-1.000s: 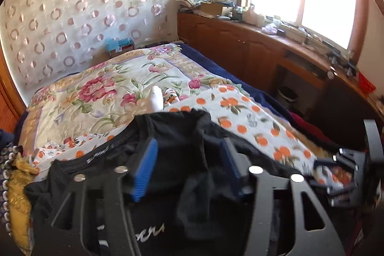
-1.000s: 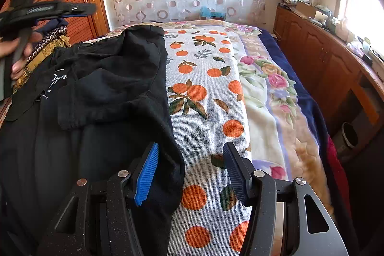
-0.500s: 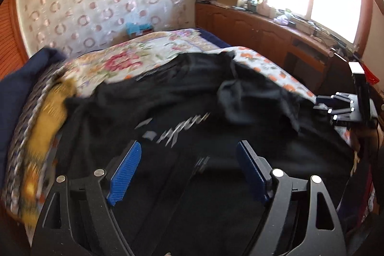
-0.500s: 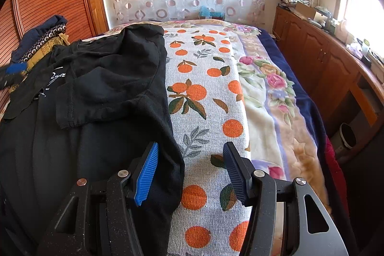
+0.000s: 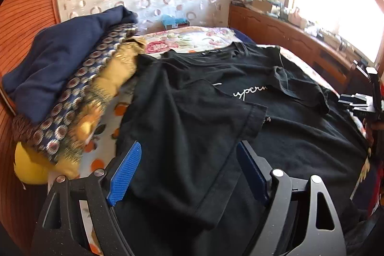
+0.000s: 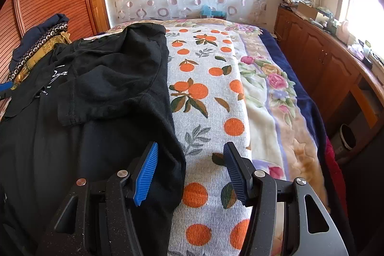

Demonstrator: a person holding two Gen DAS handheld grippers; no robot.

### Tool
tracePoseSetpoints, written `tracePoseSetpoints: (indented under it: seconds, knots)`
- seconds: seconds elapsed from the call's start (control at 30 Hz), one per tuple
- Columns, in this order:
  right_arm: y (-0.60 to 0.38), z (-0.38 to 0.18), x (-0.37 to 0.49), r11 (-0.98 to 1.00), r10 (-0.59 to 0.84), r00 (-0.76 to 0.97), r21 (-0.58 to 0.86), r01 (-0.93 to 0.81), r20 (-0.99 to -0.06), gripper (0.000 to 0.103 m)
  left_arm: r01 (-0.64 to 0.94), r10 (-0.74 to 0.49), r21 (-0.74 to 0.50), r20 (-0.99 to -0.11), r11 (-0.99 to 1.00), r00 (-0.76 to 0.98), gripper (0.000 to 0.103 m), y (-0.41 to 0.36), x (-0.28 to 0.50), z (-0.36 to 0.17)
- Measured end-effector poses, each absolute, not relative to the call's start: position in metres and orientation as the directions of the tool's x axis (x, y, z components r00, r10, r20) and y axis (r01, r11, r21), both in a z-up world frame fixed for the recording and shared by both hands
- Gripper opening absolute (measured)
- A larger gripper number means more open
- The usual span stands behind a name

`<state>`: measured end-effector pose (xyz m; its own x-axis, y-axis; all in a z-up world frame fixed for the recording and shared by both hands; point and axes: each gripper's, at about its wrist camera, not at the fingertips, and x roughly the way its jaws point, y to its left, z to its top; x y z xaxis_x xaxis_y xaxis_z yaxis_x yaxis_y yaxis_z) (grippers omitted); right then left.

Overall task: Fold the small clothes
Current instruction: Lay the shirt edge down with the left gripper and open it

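A black T-shirt (image 5: 300,136) with white script lettering lies spread on the bed, both sleeves folded inward over its front. It also shows in the right wrist view (image 6: 72,126). My left gripper (image 5: 189,172) is open and empty, its blue pads just above the folded left sleeve (image 5: 196,116). My right gripper (image 6: 190,172) is open and empty over the shirt's right edge and the orange-print sheet (image 6: 206,97). The right gripper also shows at the right edge of the left wrist view (image 5: 360,100).
A pile of folded clothes (image 5: 67,78), navy, patterned and yellow, lies at the shirt's left by the wooden wall panel (image 5: 21,23). A floral blanket (image 6: 276,97) covers the bed's right side. A wooden cabinet (image 6: 324,64) runs under the window. A bin (image 6: 348,136) stands beside the bed.
My left gripper let go of the black sleeve, opened wide and swung left and back toward the clothes pile. The sleeve now lies folded on the shirt. My right gripper has not moved.
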<state>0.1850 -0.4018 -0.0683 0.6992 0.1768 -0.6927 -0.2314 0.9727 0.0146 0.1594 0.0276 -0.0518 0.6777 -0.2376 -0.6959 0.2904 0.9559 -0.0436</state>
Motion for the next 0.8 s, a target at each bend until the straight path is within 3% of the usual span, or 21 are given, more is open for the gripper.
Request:
tracePoseSetpoints:
  seconds: [0.4,0.63,0.8]
  knots:
    - [-0.385,-0.027,0.216,0.951,0.224,0.714,-0.011,-0.308,-0.664,0.058,0.223,-0.213,-0.078,-0.697,0.972,0.685,0.082,0.061,0.194,-0.045]
    - [-0.363,-0.022,0.275,0.945,0.254,0.676,0.029,-0.326,-0.691,0.058,0.208,-0.216,-0.101,-0.718,0.973,0.662,0.067,0.060,0.237,-0.043]
    - [-0.356,-0.032,0.315,0.940,0.273,0.635,0.059,-0.337,-0.722,0.058,0.221,-0.215,-0.091,-0.739,0.971,0.638,0.067,0.055,0.257,-0.048]
